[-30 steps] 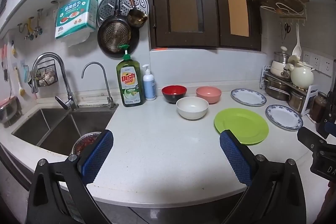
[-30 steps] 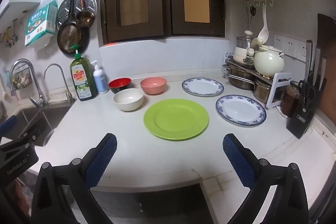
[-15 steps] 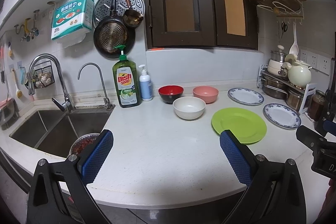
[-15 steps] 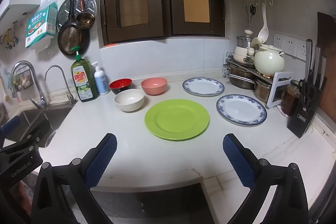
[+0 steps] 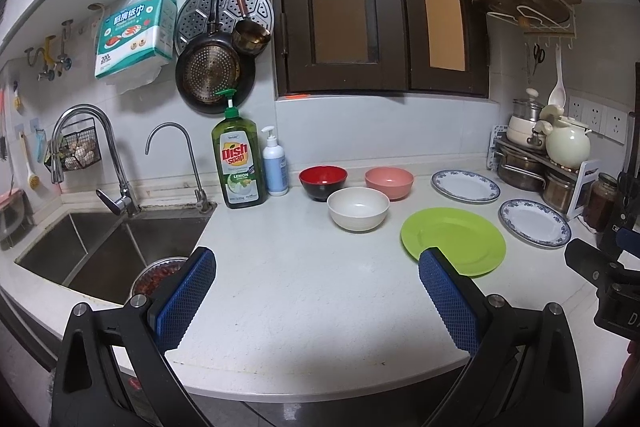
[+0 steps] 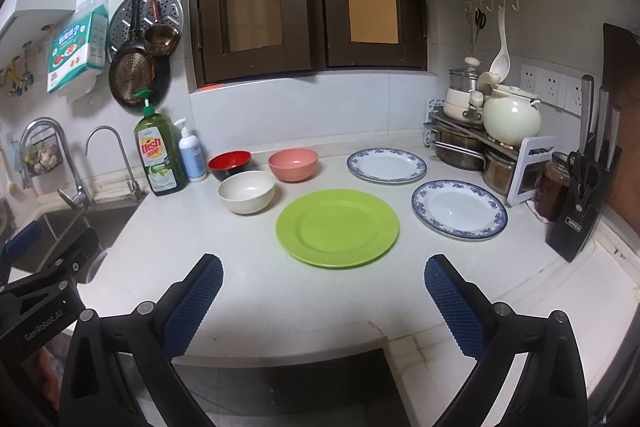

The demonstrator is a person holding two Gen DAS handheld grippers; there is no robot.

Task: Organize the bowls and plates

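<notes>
A green plate (image 6: 337, 227) lies mid-counter, also in the left wrist view (image 5: 453, 240). Two blue-rimmed white plates sit to its right, one far (image 6: 386, 165) and one near (image 6: 459, 209). A white bowl (image 6: 247, 191), a red-and-black bowl (image 6: 229, 164) and a pink bowl (image 6: 293, 164) stand apart behind the green plate. My left gripper (image 5: 316, 291) is open and empty above the counter's front edge. My right gripper (image 6: 323, 295) is open and empty, in front of the green plate.
A double sink (image 5: 96, 247) with two taps is at the left, holding a bowl of red food (image 5: 160, 273). A dish soap bottle (image 5: 240, 163) and pump bottle (image 5: 275, 163) stand by the wall. A pot rack (image 6: 480, 143), jar and knife block (image 6: 584, 203) crowd the right.
Both grippers have shifted slightly, so the view drifts a little toward the counter. No dish has moved and both grippers stay open.
</notes>
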